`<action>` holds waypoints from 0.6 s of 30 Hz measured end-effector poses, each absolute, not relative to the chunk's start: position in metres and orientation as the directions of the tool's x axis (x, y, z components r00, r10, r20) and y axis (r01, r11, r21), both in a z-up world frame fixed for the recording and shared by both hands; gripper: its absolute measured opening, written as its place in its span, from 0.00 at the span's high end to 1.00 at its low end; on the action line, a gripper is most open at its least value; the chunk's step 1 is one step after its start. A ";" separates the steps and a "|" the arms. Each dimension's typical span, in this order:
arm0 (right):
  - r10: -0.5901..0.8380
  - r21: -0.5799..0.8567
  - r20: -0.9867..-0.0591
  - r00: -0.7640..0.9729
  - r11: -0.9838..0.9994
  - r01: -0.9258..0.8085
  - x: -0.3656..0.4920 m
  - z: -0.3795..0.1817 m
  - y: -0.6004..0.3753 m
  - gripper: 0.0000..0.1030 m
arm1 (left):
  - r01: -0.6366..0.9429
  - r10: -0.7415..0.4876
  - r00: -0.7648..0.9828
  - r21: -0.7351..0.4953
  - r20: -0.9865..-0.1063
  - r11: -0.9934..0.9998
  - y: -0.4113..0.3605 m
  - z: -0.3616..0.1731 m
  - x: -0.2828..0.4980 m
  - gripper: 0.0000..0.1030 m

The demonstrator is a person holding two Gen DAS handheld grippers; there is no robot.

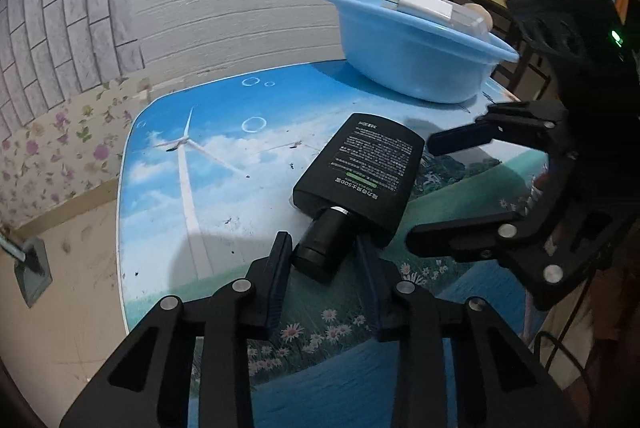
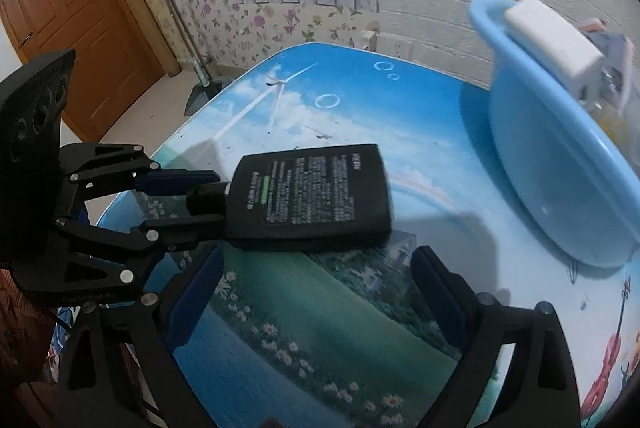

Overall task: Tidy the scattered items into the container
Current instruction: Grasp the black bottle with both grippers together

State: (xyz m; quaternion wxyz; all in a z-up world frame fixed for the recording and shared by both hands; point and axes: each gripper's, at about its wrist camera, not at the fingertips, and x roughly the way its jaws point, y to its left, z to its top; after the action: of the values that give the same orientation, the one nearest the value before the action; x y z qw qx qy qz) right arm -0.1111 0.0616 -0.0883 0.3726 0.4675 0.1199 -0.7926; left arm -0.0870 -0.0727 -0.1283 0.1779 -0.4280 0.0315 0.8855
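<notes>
Near the table [image 1: 160,196] edge, left gripper [image 1: 324,252] clamps bottle [image 1: 360,180] cap.

The black bottle [image 1: 362,172] carries a back label of dense small white print, too fine to read, above a green bar; beside the bar "SOD" is legible.

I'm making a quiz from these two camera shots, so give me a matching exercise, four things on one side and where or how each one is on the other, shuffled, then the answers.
Things:
1. black bottle
2. blue basin
3. left gripper
4. right gripper

States:
A. jaws wide open, nothing between them
B. closed on the bottle's cap
C. lying flat on the table, label up
D. at the table's far side, already holding a white box

Pairs: 1-C, 2-D, 3-B, 4-A
</notes>
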 end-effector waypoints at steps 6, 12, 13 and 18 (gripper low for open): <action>-0.466 0.149 -0.844 -0.266 -0.679 0.719 -0.117 -0.093 0.048 0.06 | -0.381 0.308 -0.570 -0.087 -0.761 -0.921 -0.074 -0.128 -0.083 0.72; -0.428 0.070 -0.853 -0.299 -0.661 0.747 -0.118 -0.097 0.037 0.06 | -0.370 0.301 -0.576 -0.086 -0.760 -0.925 -0.076 -0.129 -0.087 0.72; -0.431 0.071 -0.851 -0.299 -0.659 0.748 -0.119 -0.097 0.037 0.06 | -0.368 0.298 -0.576 -0.084 -0.761 -0.926 -0.077 -0.128 -0.087 0.72; -0.435 0.064 -0.848 -0.305 -0.654 0.754 -0.119 -0.096 0.038 0.13 | -0.375 0.306 -0.572 -0.089 -0.761 -0.923 -0.075 -0.126 -0.084 0.72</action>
State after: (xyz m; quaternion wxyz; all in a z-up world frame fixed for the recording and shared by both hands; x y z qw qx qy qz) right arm -0.1186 0.0382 -0.0955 0.3770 0.4533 0.1762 -0.7882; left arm -0.0842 -0.0751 -0.1262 0.1923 -0.4210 0.0410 0.8855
